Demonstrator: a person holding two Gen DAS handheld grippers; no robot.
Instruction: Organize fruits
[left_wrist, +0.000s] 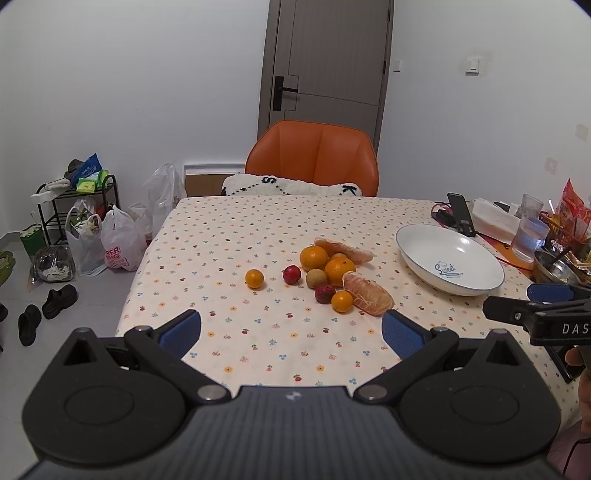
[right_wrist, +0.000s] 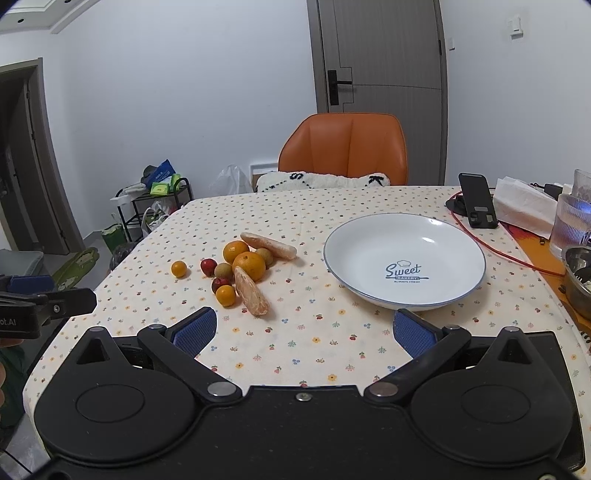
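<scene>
A pile of fruit lies mid-table: two big oranges, two peeled citrus segments, small tangerines, red fruits and brownish round fruits. A white plate printed "Sweet" stands empty to the right of the pile. My left gripper hovers open over the near tablecloth, short of the fruit. Open too, my right gripper sits between the pile and the plate, nothing between its fingers.
An orange chair stands at the table's far side. A phone on a stand, tissues, glasses, a metal bowl and a red cable crowd the right edge. Bags, a rack and shoes lie on the floor to the left.
</scene>
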